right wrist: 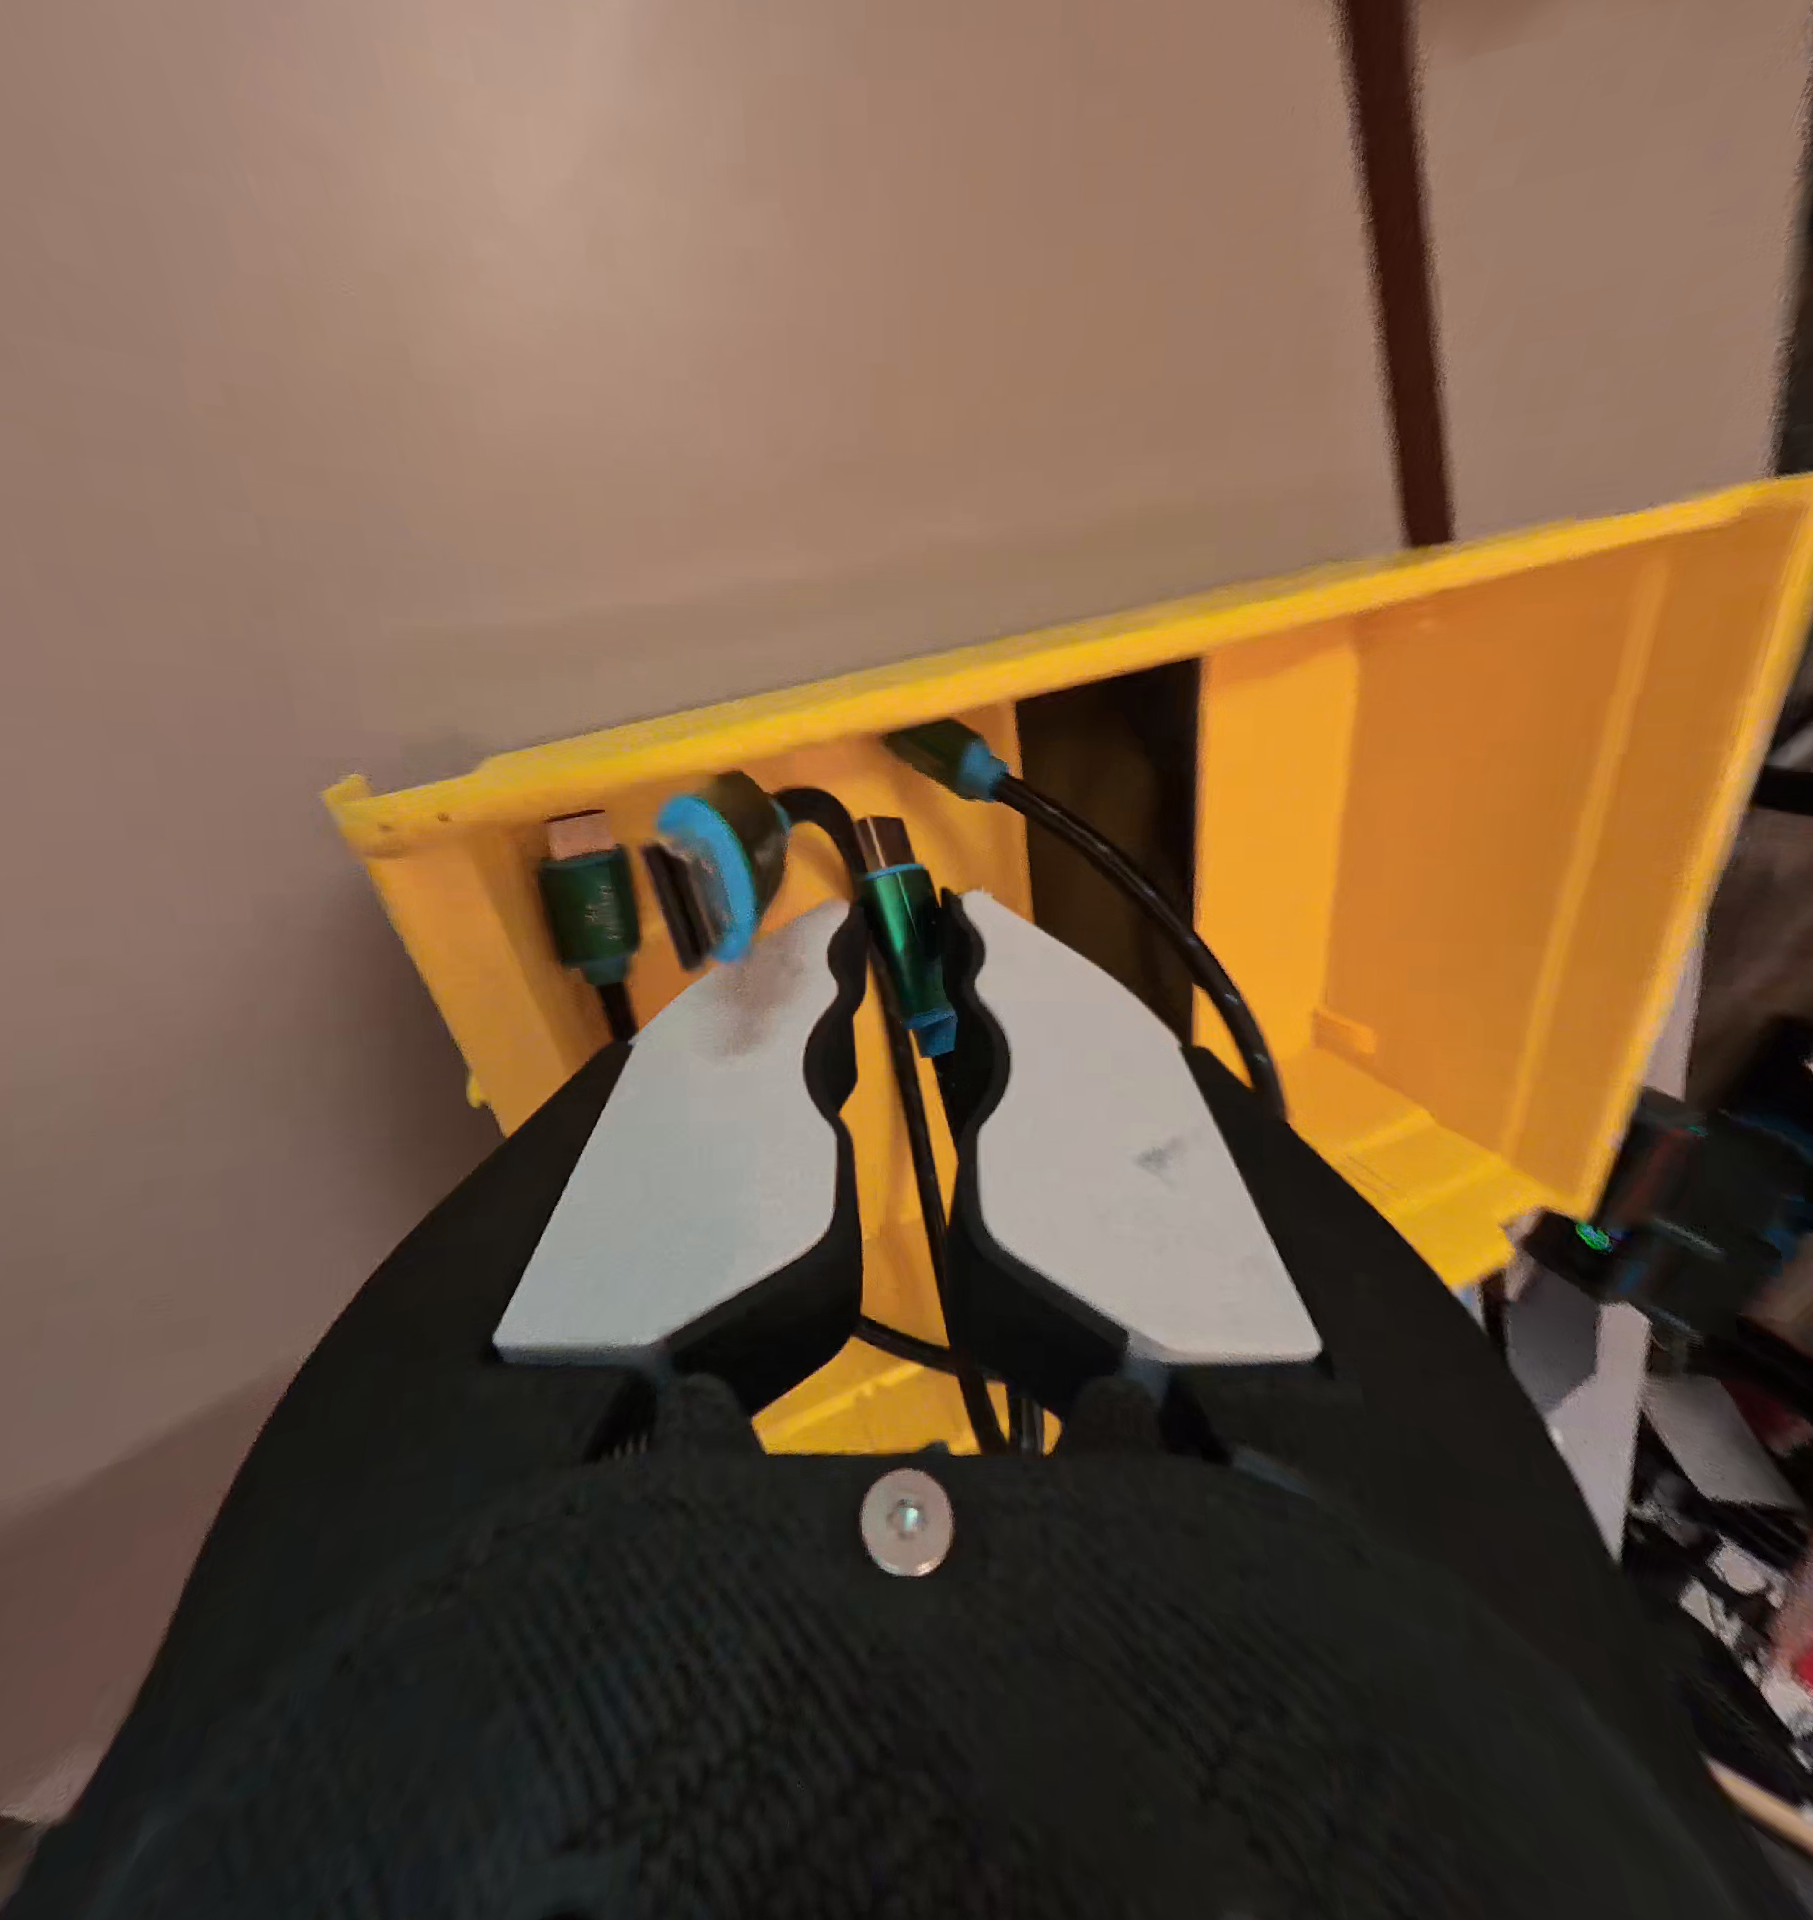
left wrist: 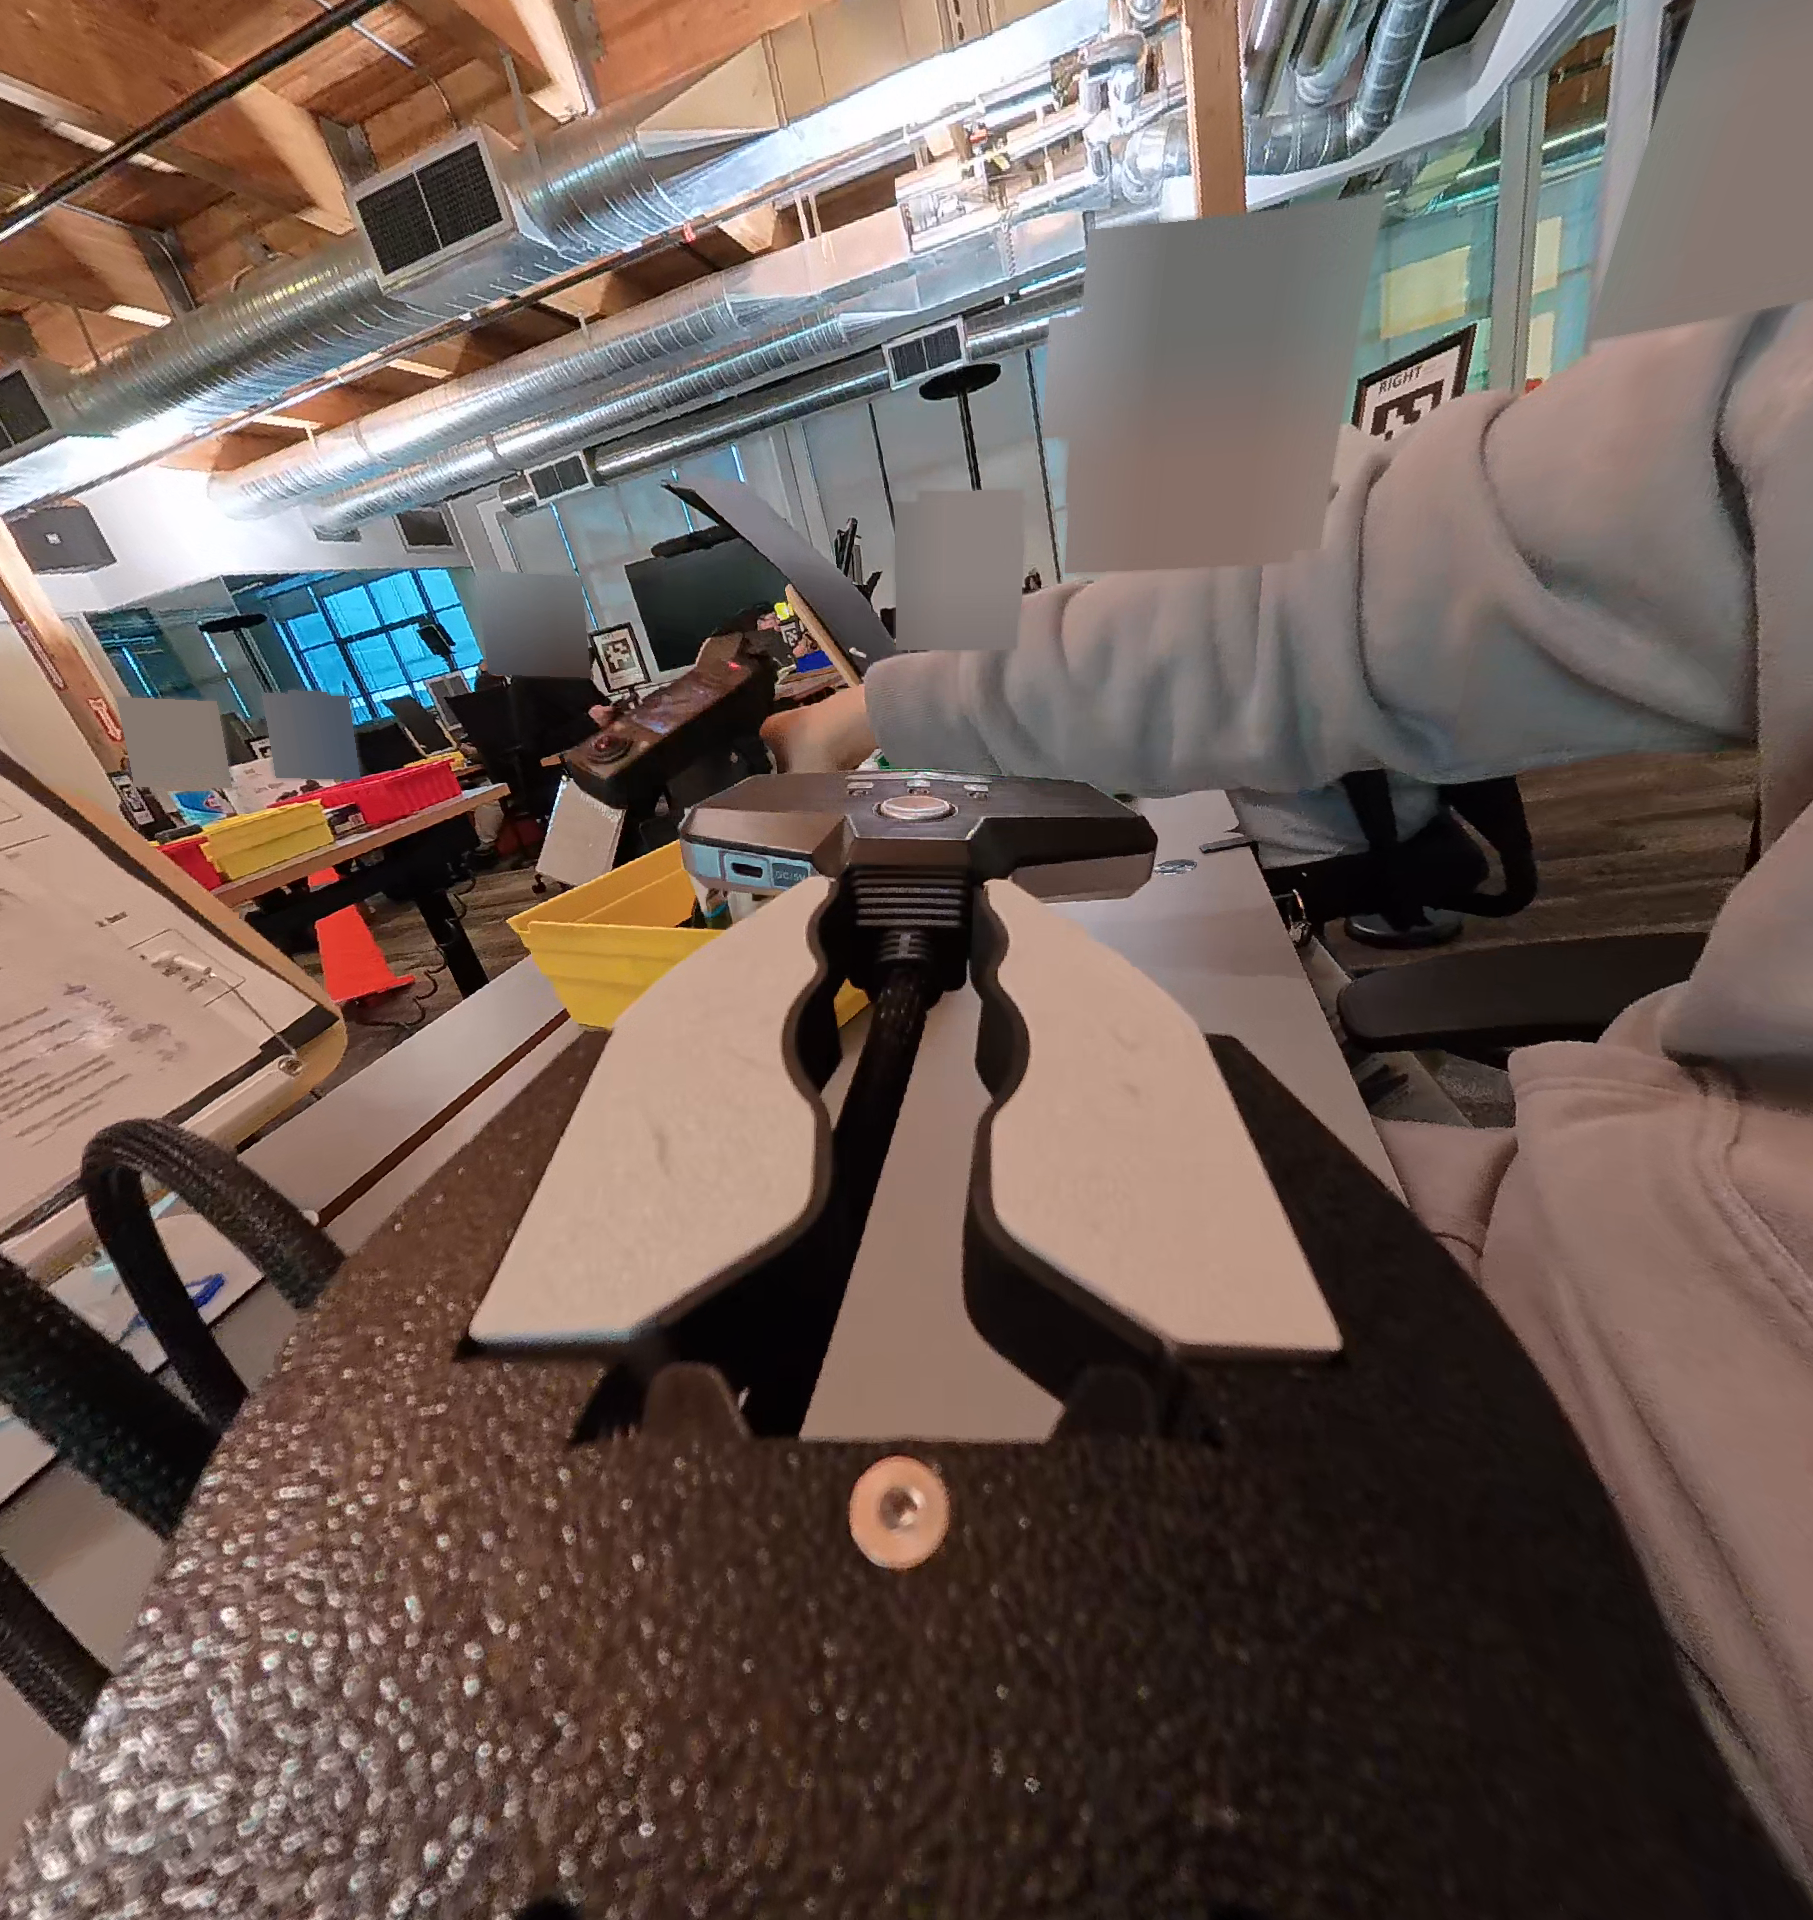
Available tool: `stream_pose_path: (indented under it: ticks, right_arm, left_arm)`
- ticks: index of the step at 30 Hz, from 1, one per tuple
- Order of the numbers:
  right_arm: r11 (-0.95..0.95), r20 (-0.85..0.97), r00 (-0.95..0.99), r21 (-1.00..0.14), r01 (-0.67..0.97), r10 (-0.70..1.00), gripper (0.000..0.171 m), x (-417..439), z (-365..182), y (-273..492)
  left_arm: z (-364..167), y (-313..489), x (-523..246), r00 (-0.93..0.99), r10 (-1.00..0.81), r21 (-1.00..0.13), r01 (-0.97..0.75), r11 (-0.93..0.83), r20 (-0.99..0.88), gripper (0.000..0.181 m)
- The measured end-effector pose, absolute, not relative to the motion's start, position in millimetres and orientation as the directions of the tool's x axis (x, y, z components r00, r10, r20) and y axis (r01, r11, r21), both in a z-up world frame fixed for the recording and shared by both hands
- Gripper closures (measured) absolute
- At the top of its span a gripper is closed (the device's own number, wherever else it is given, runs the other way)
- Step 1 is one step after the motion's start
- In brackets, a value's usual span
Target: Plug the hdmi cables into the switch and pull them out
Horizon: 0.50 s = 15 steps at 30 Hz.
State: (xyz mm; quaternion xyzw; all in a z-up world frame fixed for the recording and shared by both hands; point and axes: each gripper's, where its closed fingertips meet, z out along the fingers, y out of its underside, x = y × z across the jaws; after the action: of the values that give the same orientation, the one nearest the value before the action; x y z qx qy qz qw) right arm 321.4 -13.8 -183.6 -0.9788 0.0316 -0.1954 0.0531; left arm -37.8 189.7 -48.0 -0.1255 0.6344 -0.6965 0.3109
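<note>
**Left claw steadies the switch while the right claw takes a plug from the bin**

In the left wrist view, the left claw (left wrist: 907,935) is pressed onto the ribbed collar where a thick black braided cable (left wrist: 876,1081) leaves the switch (left wrist: 917,831). The switch is a dark, flat box with a round silver button on top, held just above the pale bench (left wrist: 1193,956), its port side facing away from the camera. Holding it by the cable collar likely keeps the ports free and the body steady for plugging. A yellow bin (left wrist: 611,935) stands just left of and beyond the switch. The person's grey sleeve (left wrist: 1297,665) reaches across the far side towards that bin.

In the right wrist view, the right claw (right wrist: 907,935) looks down into the yellow bin (right wrist: 1504,831), where several HDMI cables lie in the left compartment. Its fingers sit close on either side of a green metal HDMI plug (right wrist: 907,935) with a blue collar, tip pointing away. The fingers appear to pinch the plug, though blur makes firm contact hard to confirm. Gripping the plug body, not the thin black cable, would let the tip be aimed at a port. Another green plug (right wrist: 590,909) and a blue-collared plug (right wrist: 710,873) rest to the left; a fourth (right wrist: 949,764) lies farther back. The right compartment shows nothing inside.

No HDMI plug is seen in the switch yet.
</note>
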Motion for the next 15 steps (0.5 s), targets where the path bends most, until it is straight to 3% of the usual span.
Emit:
stream_pose_path:
  ticks: [3,6,9,12,15]
  right_arm:
    - [-0.999,0.270,0.962,0.001,-0.035,-0.033,0.157,307.7,-203.8,-24.1]
    - [-0.997,0.289,0.957,0.074,0.009,0.030,0.157,310.9,-211.1,-32.4]
    - [-0.999,0.337,0.941,0.043,0.006,0.020,0.158,321.4,-213.2,-30.7]
    - [-0.999,0.498,0.867,-0.040,0.023,0.000,0.156,347.2,-202.0,-23.8]
    - [-0.984,0.647,0.763,-0.139,0.110,-0.006,0.141,363.6,-169.1,-13.9]
  left_arm:
    - [-49.6,192.6,-36.3,-0.774,-0.597,-0.963,0.268,-0.005,-0.212,0.160]
    - [-50.9,193.7,-35.1,-0.776,-0.597,-0.965,0.263,-0.011,-0.204,0.160]
    - [-51.0,192.8,-33.9,-0.779,-0.595,-0.965,0.260,-0.022,-0.196,0.160]
    - [-52.2,191.2,-33.7,-0.782,-0.592,-0.966,0.257,-0.023,-0.194,0.160]
    - [-53.0,192.4,-33.4,-0.778,-0.596,-0.966,0.256,-0.015,-0.197,0.160]
